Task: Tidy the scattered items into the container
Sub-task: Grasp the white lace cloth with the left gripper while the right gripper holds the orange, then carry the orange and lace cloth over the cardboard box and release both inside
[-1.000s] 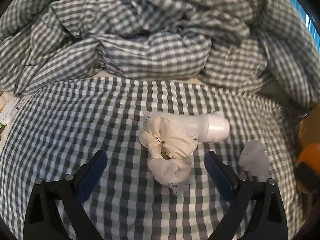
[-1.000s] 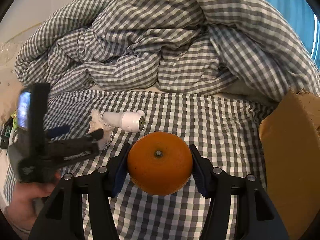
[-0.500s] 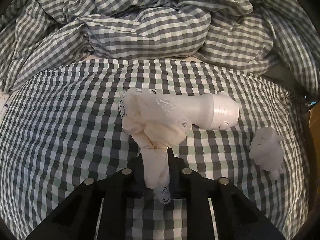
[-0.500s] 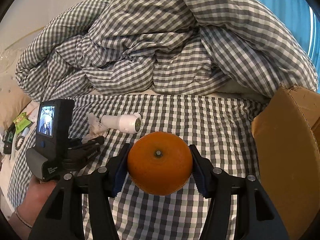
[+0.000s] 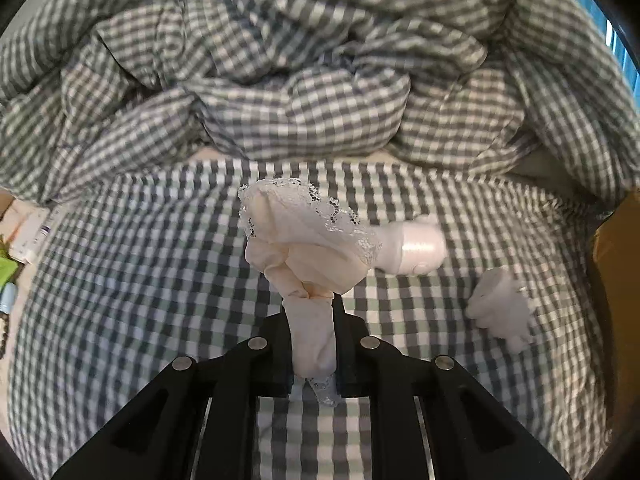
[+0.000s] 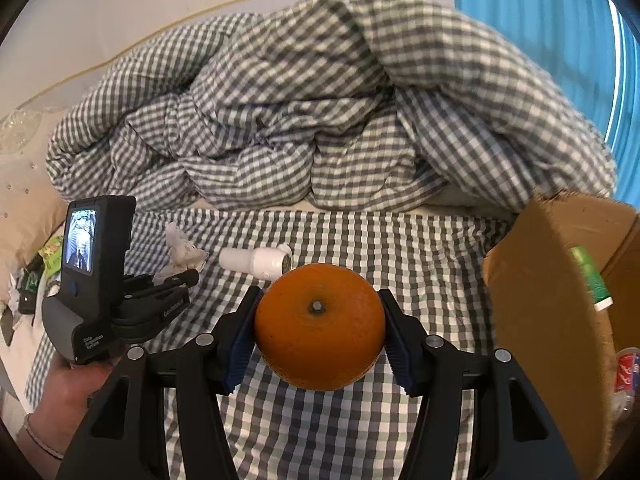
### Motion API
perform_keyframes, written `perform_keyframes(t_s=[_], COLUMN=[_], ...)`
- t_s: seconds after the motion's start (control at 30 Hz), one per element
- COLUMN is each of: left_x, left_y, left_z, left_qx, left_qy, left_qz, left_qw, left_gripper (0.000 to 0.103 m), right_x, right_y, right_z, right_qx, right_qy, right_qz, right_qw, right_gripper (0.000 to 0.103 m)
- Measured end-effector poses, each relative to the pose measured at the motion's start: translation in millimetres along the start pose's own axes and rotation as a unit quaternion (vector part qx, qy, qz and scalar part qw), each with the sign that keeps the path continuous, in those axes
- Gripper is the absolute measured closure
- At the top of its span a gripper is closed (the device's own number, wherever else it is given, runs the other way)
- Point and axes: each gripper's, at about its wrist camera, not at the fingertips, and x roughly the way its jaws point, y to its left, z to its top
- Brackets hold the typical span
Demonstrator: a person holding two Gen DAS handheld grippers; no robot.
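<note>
Right wrist view shows the right gripper (image 6: 318,330) clamped on an orange (image 6: 320,326), cardboard box (image 6: 548,276) to its right for deposit, while the left gripper (image 5: 313,344) pinches a lace-trimmed cloth (image 5: 304,248), evidently bound likewise.

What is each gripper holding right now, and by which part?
The left gripper pinches the cream lace cloth by its twisted lower end. The right gripper clamps the orange by its two sides.

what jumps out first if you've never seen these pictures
A bright round orange clamped in the right gripper fills the near centre of its view. The left gripper pinches a knotted cream lace-trimmed cloth over the grey checked bedsheet, with an open brown cardboard box at right.
</note>
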Motion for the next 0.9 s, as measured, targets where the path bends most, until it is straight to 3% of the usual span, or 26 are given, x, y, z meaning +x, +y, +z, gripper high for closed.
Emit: perform_keyframes(t_s=[0.3,0.6,0.9], left_x=[-95,-197,-251], left_y=[-32,-94,-164], left_z=[15,12,6], left_qx=[0.001,0.041,0.074], left_qy=[-0.055,-0.119,-0.145], left_qz=[-0.015,-0.052,-0.094], left_qw=[0.9984,0.9908,0.9821], left_gripper=[0.089,0.089,0.089], right_x=[-77,-156,-215], right_y=[-18,-55,-118], right_z=[10,7,-2], right_qx=[0.008,0.026,0.052], right_qy=[-0.053,-0.100,-0.124], right_qz=[-0.017,-0.050,-0.101], right_qw=[0.998,0.993,0.986], right_gripper=[0.047,0.047,0.047])
